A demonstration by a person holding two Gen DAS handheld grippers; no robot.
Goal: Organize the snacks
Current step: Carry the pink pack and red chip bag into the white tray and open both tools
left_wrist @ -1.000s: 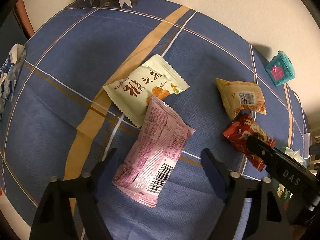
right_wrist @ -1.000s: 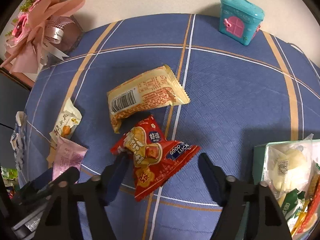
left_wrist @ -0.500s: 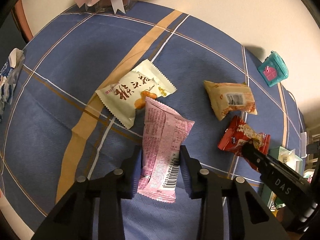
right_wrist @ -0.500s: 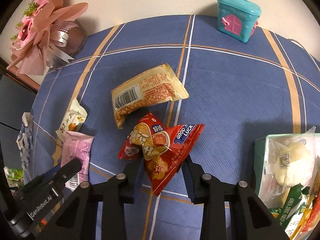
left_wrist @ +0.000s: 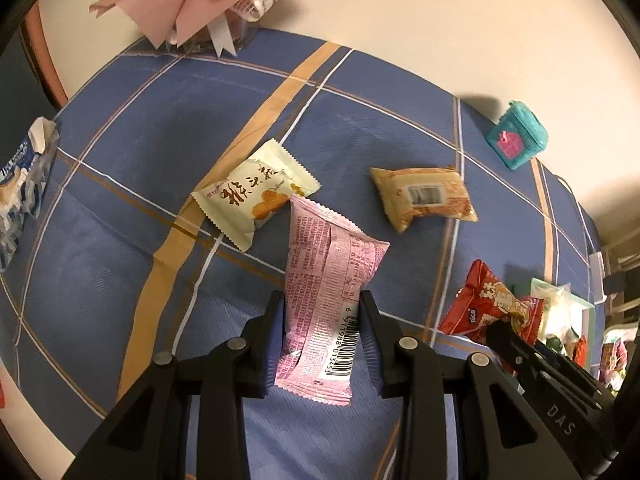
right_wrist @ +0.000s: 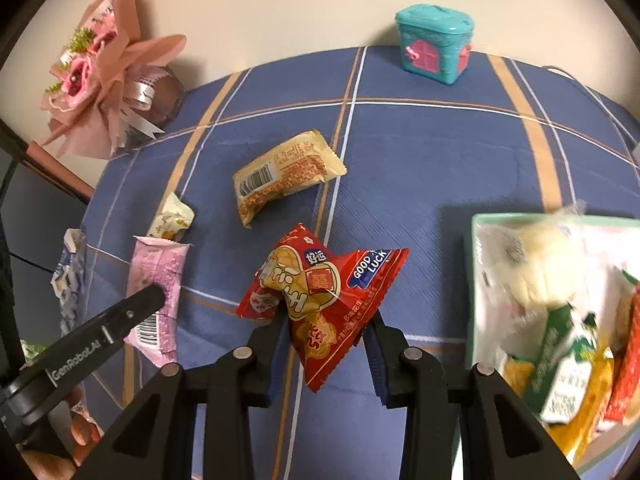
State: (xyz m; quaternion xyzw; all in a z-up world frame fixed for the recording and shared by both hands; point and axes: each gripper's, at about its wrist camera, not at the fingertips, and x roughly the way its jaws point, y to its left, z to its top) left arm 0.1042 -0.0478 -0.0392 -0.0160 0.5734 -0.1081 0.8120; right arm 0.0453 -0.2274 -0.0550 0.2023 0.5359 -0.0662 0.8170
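The left gripper [left_wrist: 322, 312] pinches the pink packet [left_wrist: 330, 280], the right gripper [right_wrist: 326, 322] clamps the red packet [right_wrist: 324, 296], the snack box [right_wrist: 478, 280] blurry off its right.

We look down close from both wrists; both views share the yellow snack packet [left_wrist: 424, 197] [right_wrist: 286, 172], toward twelve o'clock.

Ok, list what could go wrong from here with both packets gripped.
1. The left gripper pinches the pink packet near its barcode end, so the long free end may sag or slip.
2. The red packet is crumpled in the right gripper and could twist loose.
3. The green box already looks crowded, so new packets may spill.
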